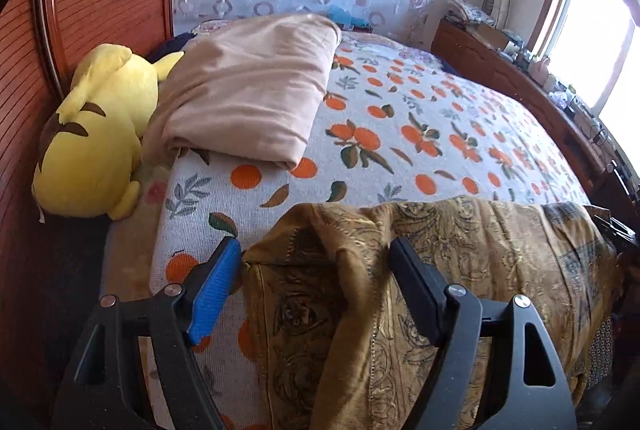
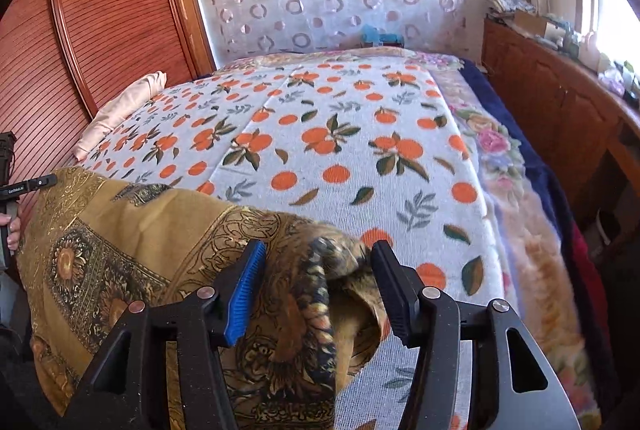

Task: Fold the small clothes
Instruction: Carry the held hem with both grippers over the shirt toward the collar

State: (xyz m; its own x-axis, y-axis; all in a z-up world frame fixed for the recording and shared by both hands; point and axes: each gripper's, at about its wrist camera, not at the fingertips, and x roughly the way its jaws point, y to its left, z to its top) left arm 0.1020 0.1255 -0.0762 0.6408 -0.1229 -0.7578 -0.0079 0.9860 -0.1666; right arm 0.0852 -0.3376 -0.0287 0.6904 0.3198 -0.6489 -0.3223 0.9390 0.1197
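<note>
A mustard-gold patterned garment (image 1: 460,262) lies along the near edge of the bed, over the orange-print blanket (image 1: 400,134). My left gripper (image 1: 316,262) is open, its jaws wide apart around the garment's left end, where the cloth bunches up between them. The garment also shows in the right wrist view (image 2: 128,230). My right gripper (image 2: 318,266) is open around the garment's bunched right end, where a dark braided trim hangs. The left gripper's body and the hand on it show at the left edge of the right wrist view (image 2: 12,190).
A folded beige cloth (image 1: 248,86) and a yellow plush toy (image 1: 96,134) lie at the bed's far left by the red-brown wardrobe (image 1: 92,2). A wooden cabinet (image 2: 560,102) with clutter stands along the right under the window. A floral blanket (image 2: 500,158) edges the bed.
</note>
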